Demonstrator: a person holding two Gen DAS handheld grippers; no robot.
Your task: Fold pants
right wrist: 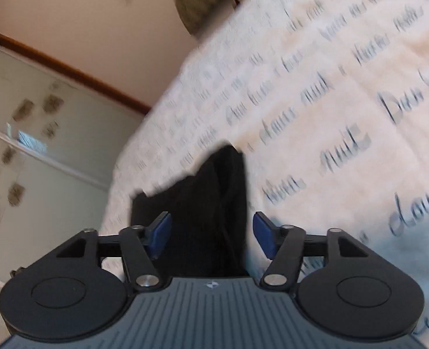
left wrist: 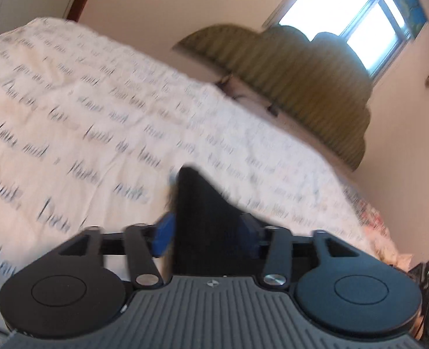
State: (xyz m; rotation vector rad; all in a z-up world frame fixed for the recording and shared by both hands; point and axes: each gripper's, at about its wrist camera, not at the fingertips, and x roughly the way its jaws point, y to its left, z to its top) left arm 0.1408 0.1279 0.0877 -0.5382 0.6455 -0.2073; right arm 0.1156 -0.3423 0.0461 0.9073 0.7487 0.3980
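The black pants [left wrist: 203,218] bunch up between the blue pads of my left gripper [left wrist: 207,232], which is shut on the cloth and holds it above the bed. In the right wrist view the black pants [right wrist: 208,209] fill the gap between the blue pads of my right gripper [right wrist: 213,235], which is also shut on the cloth. Only a peaked fold of the pants shows in each view; the rest hangs hidden below the grippers. Both views are blurred by motion.
A white bedsheet with dark script [left wrist: 98,110] covers the bed below. An olive striped headboard or cushion [left wrist: 296,81] stands at the wall under a bright window [left wrist: 339,26]. A glass wardrobe door [right wrist: 34,145] is left of the bed.
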